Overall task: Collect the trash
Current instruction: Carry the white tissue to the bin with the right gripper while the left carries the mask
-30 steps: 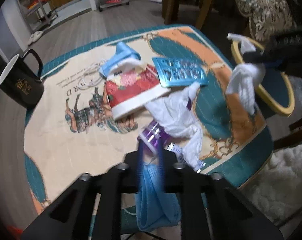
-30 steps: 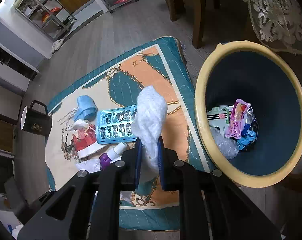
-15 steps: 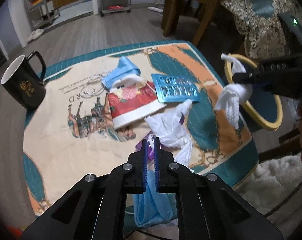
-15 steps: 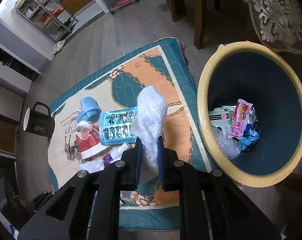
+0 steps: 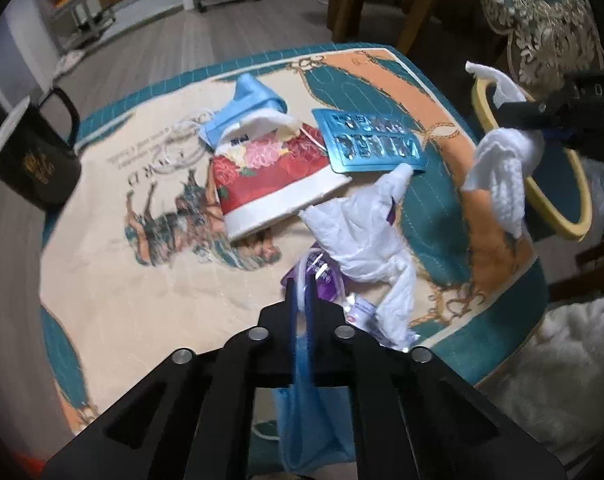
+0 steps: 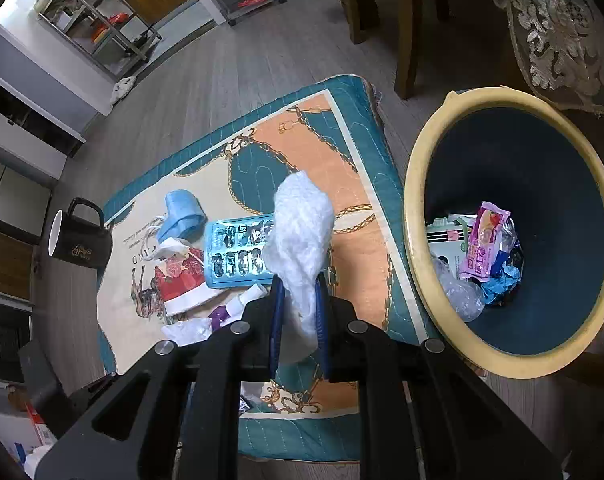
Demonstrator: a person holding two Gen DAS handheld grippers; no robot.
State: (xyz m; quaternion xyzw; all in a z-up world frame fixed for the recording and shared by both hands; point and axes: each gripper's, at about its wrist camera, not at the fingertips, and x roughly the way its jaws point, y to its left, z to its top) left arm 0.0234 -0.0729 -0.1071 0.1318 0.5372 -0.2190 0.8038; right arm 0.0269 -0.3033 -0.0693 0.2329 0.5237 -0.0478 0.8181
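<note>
1. The patterned mat (image 6: 342, 216) lies on the floor, with the yellow-rimmed bin (image 6: 412, 216) at its 3 o'clock edge.
2. The right gripper (image 6: 298, 300) pinches a white tissue wad (image 6: 302, 220) above the mat.
3. The left gripper (image 5: 301, 300), fingers pressed together, clamps a blue face mask (image 5: 314, 420) at the mat's 6 o'clock edge.

Both of the 2 views are fisheye cameras riding on the handheld grippers, each looking forward along its own fingers and steeply down. The left wrist camera sits low and close over the patterned mat (image 5: 150, 280), facing across it toward the chair legs and shelving beyond. The right wrist camera hangs higher and farther back, taking in the whole mat (image 6: 354, 208), the wooden floor around it and the inside of the bin (image 6: 418, 184). The 2 views share the mat, the black mug (image 5: 30, 160) (image 6: 78, 240), the blue tray (image 5: 374, 144) (image 6: 242, 252) and the bin's yellow rim, seen at the right edge of the left view.
</note>
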